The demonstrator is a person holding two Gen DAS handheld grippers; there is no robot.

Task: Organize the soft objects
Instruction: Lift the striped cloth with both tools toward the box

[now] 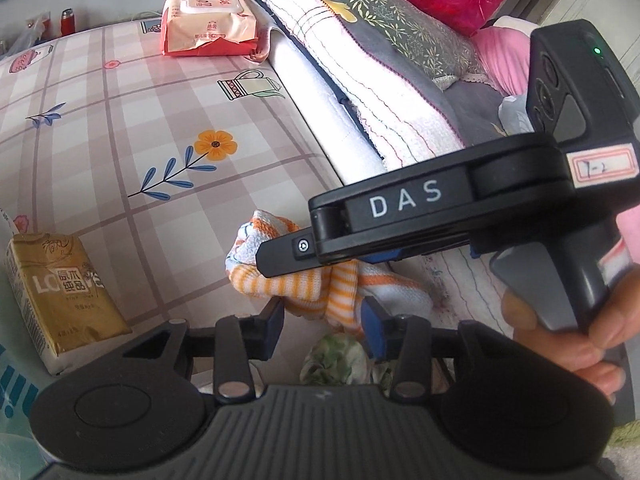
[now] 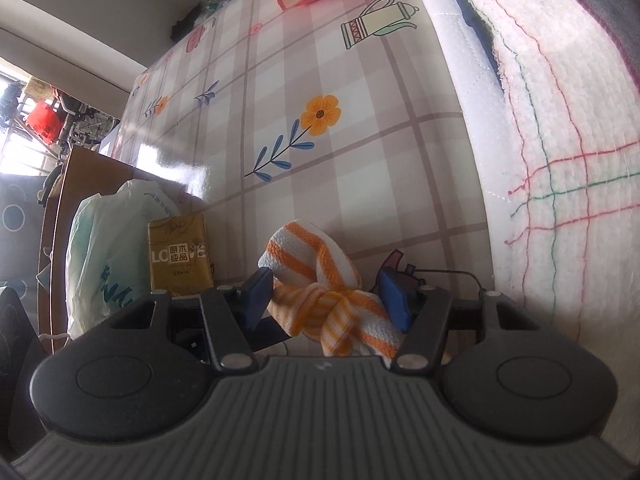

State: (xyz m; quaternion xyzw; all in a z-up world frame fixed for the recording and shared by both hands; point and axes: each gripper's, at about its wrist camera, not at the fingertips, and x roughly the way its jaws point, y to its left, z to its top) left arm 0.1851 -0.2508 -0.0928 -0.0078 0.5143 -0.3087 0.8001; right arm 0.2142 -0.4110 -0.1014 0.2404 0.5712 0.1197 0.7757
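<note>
— Handling how? Lying where?
— Flopping, light, soft: orange-striped cloth [image 2: 320, 292] knotted, resting on the checked tablecloth [image 1: 120, 120]. Taking it at the knot.
— Claws?
— Right gripper [image 2: 326, 300] spread around it; left gripper [image 1: 322, 330] spread, possibly touching.
— Counting?
— One cloth, two tissue packs

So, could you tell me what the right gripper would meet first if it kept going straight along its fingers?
Most likely the orange-striped knotted cloth: it lies between the right gripper and its open blue pads, directly ahead. Beyond it is the checked tablecloth; depth is hard to judge.
</note>
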